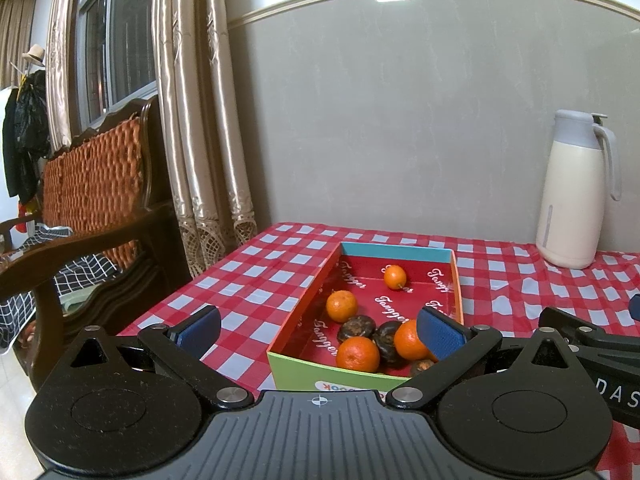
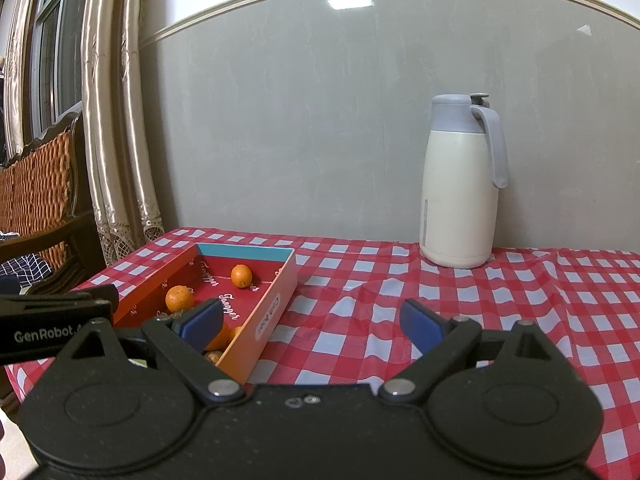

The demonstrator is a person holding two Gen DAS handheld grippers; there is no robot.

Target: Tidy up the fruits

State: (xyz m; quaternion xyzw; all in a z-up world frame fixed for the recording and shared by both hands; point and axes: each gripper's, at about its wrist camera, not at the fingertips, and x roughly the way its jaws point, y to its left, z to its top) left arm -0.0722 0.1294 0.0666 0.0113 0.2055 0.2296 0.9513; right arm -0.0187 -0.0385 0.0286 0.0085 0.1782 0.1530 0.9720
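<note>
A table under a red-and-white checked cloth (image 1: 256, 280) stands against a grey panelled wall (image 1: 400, 120) topped by a pale moulding, with a ceiling light reflected in the wall's sheen. Near the table's left edge lies an open cardboard box (image 1: 316, 300) with orange walls, a teal far end and a red printed floor. Inside it, a small orange (image 1: 395, 277) sits toward the far end, three larger oranges (image 1: 341, 306) cluster toward the near end, and several dark brown fruits (image 1: 356, 328) lie among them, touching the near ones. A cream thermos jug (image 2: 460, 196) with a grey lid and handle stands upright at the table's back edge, against the wall and well apart from the box. Left of the table hang shiny beige curtains (image 1: 200, 120) beside a window, then a dark wooden bench (image 1: 96, 184) with an orange woven back; a coat rack (image 1: 24, 128) with a hat stands farther off. The left gripper (image 1: 320, 330) hovers at the box's near end, jaws wide apart and empty. The right gripper (image 2: 314, 322) hangs over bare cloth just right of the box, jaws likewise spread and holding nothing.
</note>
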